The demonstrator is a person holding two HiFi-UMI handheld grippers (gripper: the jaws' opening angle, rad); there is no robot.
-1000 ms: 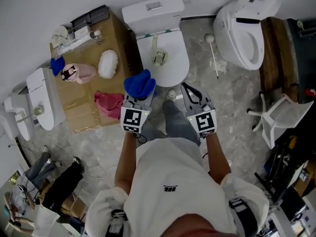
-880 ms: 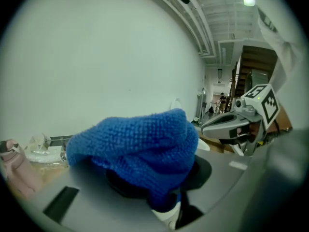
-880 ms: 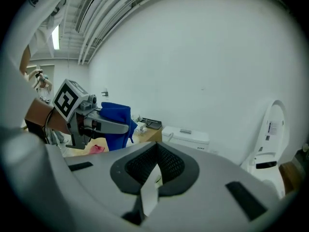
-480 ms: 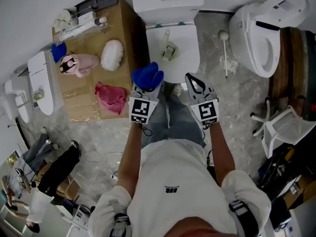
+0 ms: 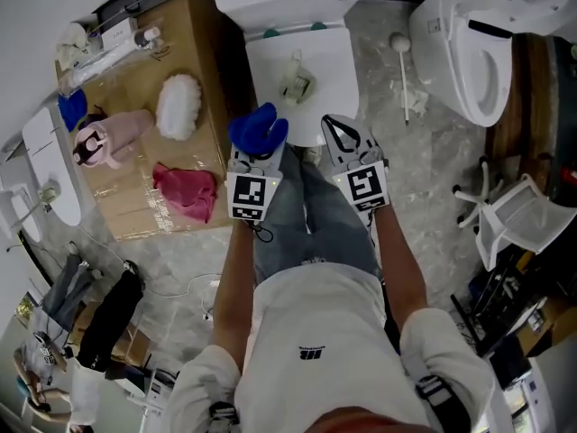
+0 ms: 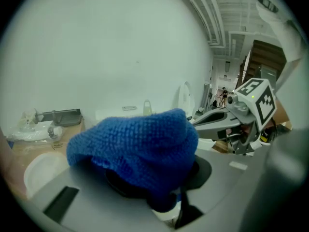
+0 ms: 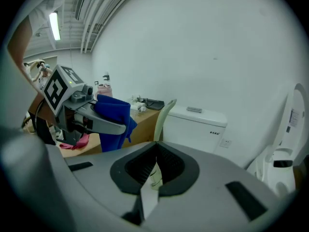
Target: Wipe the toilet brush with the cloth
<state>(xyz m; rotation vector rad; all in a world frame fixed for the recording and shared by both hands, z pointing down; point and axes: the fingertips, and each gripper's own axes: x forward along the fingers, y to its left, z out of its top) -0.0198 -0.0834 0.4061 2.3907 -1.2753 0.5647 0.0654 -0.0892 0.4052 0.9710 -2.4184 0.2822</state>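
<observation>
Standing over a white toilet with its lid shut point(image 5: 335, 66), a person holds both grippers at its near edge. The left gripper point(image 5: 254, 159) clamps a bunched blue knitted cloth point(image 5: 257, 132). The right gripper point(image 5: 330, 123) is closed and empty. A pale green toilet brush point(image 5: 296, 79) stands on the lid, just beyond and between them.

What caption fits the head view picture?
Left gripper holds a blue cloth near the white toilet, right gripper beside it.

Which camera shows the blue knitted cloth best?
The left gripper view: the blue knitted cloth fills the middle, close enough to show its stitches, pinched by the left gripper. The head view shows it small, from above. The right gripper view shows it off to the left, hanging down.
</observation>
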